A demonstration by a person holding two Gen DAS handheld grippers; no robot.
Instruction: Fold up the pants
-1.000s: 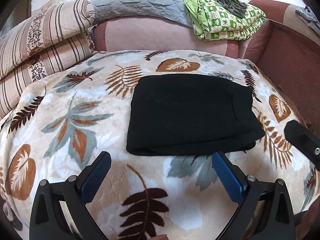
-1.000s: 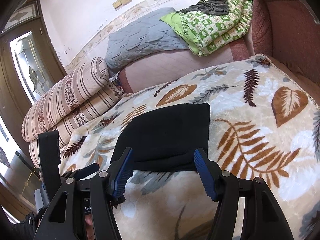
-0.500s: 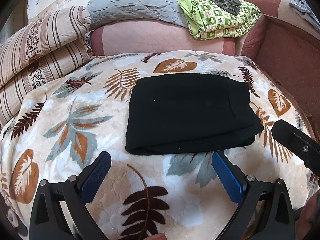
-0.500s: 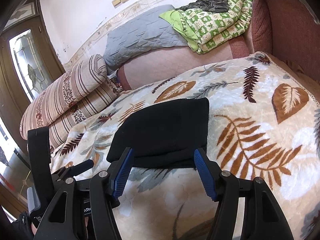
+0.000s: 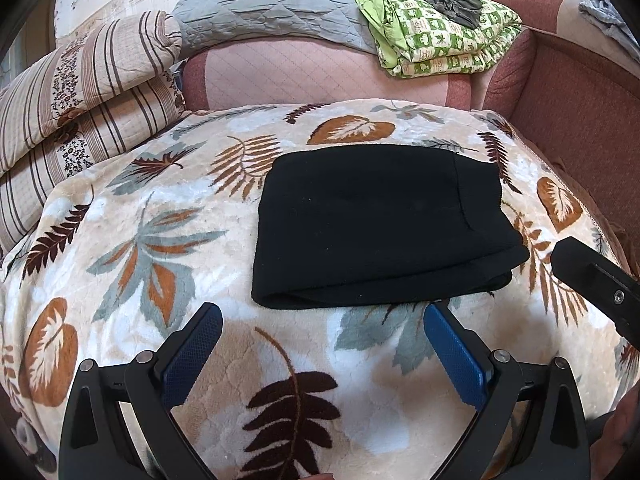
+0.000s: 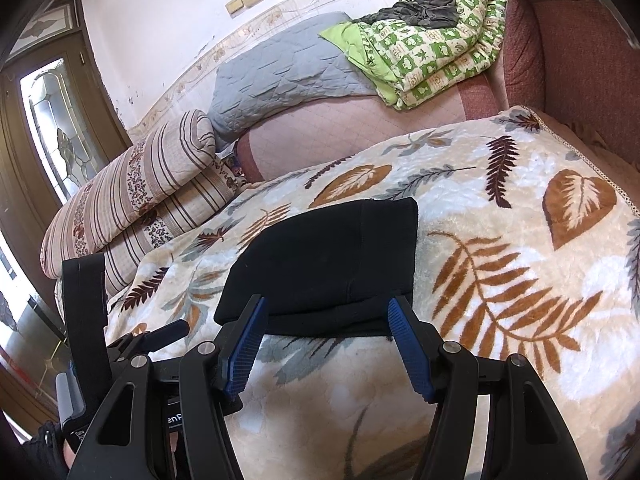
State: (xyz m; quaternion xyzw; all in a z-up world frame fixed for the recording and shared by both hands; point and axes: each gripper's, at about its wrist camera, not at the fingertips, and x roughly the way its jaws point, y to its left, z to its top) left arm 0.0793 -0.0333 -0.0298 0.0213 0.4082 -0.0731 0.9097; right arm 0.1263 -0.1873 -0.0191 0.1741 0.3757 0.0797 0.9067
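The black pants (image 5: 380,224) lie folded into a compact rectangle on the leaf-print blanket (image 5: 160,248), a little toward its far half. The folded edge faces the cameras, with a lower layer peeking out beneath the top one at the near right corner.

The left claw (image 5: 322,338) hangs above the blanket just short of the pants' near edge, its blue-padded fingers (image 5: 192,354) spread wide apart and holding nothing. The right claw (image 6: 324,326) sits at the same near edge, its fingers (image 6: 410,354) likewise apart and empty, with the tips overlapping the pants' edge in its own view; whether they touch the cloth cannot be told. Part of the right claw's black body also shows to the right of the pants in the left view.

Beyond the pants, a sofa back carries a grey quilt (image 5: 272,8) and a green patterned quilt (image 5: 440,40). Left of the pants, striped pillows (image 5: 80,92) are stacked.
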